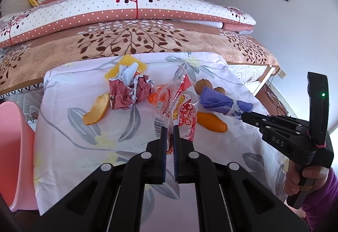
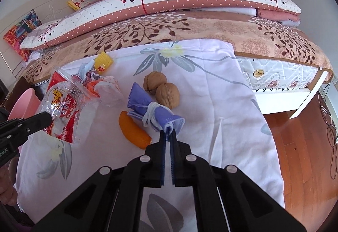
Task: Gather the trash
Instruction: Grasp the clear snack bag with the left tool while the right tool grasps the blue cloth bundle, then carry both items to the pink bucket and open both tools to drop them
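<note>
My left gripper [image 1: 170, 129] is shut on the near edge of a clear plastic wrapper with red print [image 1: 183, 113], which rises off the cloth in the right wrist view [image 2: 61, 105]. My right gripper [image 2: 168, 133] is shut on one end of a folded purple face mask [image 2: 143, 101] tied with its white loops. Also lying on the white floral cloth [image 2: 211, 105] are two orange peels [image 1: 96, 110] [image 2: 133, 130], a crumpled maroon paper [image 1: 128, 92], a yellow packet [image 2: 103, 62] and two walnuts [image 2: 168, 94].
A pink bin [image 1: 12, 147] stands at the left edge of the cloth-covered surface. A bed with patterned blankets [image 2: 190, 27] runs along the far side. Wooden floor [image 2: 306, 158] lies to the right. A hand in a purple sleeve [image 1: 316, 189] holds the right gripper.
</note>
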Demonstrator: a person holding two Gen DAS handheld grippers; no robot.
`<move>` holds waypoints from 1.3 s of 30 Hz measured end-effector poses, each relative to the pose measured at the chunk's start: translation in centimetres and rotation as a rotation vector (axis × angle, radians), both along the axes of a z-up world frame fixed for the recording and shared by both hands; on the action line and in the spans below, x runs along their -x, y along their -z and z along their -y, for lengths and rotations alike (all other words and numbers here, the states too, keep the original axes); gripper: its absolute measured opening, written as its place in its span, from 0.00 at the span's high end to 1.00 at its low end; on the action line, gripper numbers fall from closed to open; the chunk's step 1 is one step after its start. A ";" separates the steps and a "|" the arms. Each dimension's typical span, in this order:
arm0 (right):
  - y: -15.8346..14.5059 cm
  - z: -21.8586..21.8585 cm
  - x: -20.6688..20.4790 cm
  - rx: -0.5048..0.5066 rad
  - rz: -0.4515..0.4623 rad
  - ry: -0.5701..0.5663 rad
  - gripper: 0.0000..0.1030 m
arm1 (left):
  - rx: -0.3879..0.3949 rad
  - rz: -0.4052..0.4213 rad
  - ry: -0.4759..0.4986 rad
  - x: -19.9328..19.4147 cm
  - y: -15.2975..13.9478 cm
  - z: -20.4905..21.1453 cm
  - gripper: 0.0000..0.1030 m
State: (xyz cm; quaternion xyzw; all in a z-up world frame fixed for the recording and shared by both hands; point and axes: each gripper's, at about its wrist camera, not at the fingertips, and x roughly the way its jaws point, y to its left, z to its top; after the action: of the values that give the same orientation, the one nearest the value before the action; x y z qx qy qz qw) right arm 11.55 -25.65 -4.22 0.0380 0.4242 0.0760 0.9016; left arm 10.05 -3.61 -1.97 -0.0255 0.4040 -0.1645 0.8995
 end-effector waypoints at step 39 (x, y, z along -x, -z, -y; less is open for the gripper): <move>-4.3 -29.7 -0.6 0.043 0.012 -0.512 0.96 | -0.066 0.058 -0.592 5.8 -2.4 -21.4 0.96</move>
State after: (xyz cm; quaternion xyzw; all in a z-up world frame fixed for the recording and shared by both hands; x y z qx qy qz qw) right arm 12.17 4.00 0.05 -0.0902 0.4161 0.2930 0.8561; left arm 4.30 17.79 0.44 -0.1081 0.3581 0.1177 0.9199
